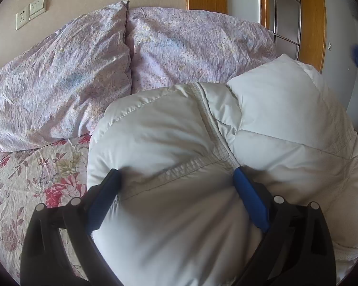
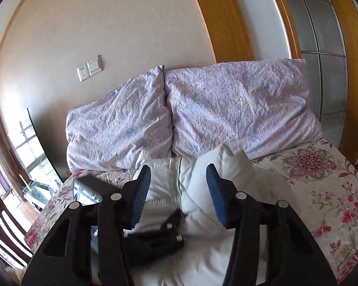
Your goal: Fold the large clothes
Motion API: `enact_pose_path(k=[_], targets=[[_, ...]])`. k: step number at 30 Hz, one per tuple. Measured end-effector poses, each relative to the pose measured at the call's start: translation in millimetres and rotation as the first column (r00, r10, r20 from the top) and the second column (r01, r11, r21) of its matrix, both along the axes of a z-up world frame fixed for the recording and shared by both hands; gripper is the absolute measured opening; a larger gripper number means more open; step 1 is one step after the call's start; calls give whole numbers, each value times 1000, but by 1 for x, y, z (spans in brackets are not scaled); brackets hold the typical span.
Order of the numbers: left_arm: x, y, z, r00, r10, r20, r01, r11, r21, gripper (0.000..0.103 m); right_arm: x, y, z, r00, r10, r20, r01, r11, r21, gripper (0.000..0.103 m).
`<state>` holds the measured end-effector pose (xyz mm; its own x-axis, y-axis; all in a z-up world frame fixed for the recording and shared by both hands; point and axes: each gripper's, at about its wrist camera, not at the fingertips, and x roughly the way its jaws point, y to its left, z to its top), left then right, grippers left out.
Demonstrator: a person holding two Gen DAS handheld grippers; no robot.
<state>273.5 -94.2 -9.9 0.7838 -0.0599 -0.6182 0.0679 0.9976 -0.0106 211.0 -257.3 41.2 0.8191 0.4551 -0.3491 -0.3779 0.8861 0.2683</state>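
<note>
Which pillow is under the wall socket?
The left pillow: the wall socket sits above it, while the other pillow lies by the wooden door frame.

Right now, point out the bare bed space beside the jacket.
Free: the floral bedspread beyond the white puffer jacket, below the right-hand pillow; a narrower strip beyond the jacket's other edge, under the left-hand pillow. Crowded: the middle, where jacket meets pillows.
</note>
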Motion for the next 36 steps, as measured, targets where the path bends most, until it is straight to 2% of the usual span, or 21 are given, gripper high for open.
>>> enact_pose_path(k=[3,6,9,11,13,19,26,36], targets=[[-1,1,0,1000,0,3,0,1000,-5,94,29,7,-1,998,-34,-47,34,999,-8,48],[-1,2,0,1000,1,8,-1,1000,-17,95,55,0,-16,990,-93,-110,90,996,-28,41],[-1,3,1,1000,-2,12,3,999,-41,96,77,-19,-45,969,-144,-203,144,990,-14,34],[-1,3,2,1000,-8,15,9,998,-58,96,91,-31,-69,947,-171,-272,174,985,-13,24],[-1,1,2,1000,-17,18,18,998,-64,97,98,-35,-86,935,-184,-302,185,982,-26,20],[2,-12,3,999,-35,14,35,999,-30,98,111,-30,-112,914,-259,-314,227,965,-135,20],[9,-24,-1,999,-53,5,53,999,-1,101,124,-39,-138,908,-242,-341,218,970,-108,20],[11,-28,-6,999,-51,16,51,999,18,101,130,-42,-149,901,-235,-363,217,972,-90,20]])
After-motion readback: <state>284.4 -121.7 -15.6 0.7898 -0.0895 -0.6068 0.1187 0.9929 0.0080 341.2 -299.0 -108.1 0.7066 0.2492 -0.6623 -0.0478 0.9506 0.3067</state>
